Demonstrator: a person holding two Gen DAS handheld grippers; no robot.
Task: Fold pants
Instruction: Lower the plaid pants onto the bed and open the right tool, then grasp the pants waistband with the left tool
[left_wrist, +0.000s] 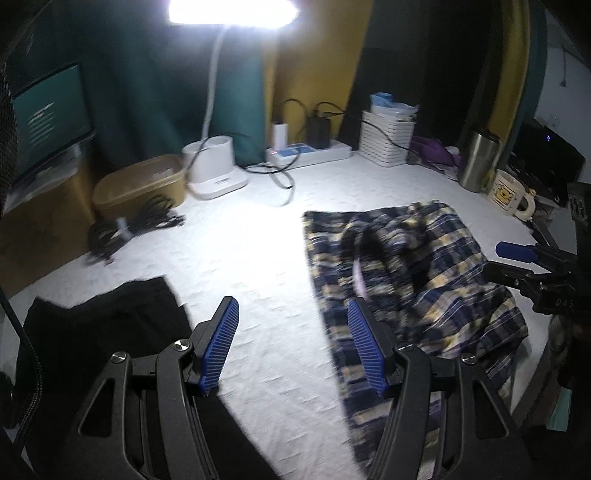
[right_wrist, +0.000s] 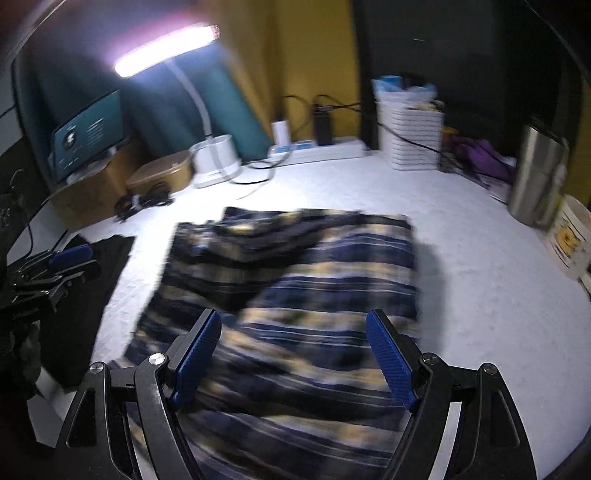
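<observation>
The plaid navy-and-yellow pants (left_wrist: 413, 269) lie rumpled on the white cloth-covered table (left_wrist: 258, 258), partly doubled over. My left gripper (left_wrist: 292, 306) hovers open over bare cloth at the pants' left edge, with nothing between its blue pads (left_wrist: 221, 336). At the right edge of that view my right gripper (left_wrist: 498, 260) shows side-on. In the right wrist view the right gripper (right_wrist: 293, 315) stands wide open above the pants (right_wrist: 295, 258), and no fabric is pinched. The left gripper (right_wrist: 83, 264) shows at the far left. Both views are motion-blurred.
A black garment (left_wrist: 107, 325) lies at the table's left front. Along the back stand a tan tub (left_wrist: 144, 184), coiled cables (left_wrist: 136, 225), a lamp base (left_wrist: 214, 166), a power strip (left_wrist: 310, 151) and a white basket (left_wrist: 388, 136). A steel tumbler (left_wrist: 478, 158) and a mug (left_wrist: 511, 192) stand at right.
</observation>
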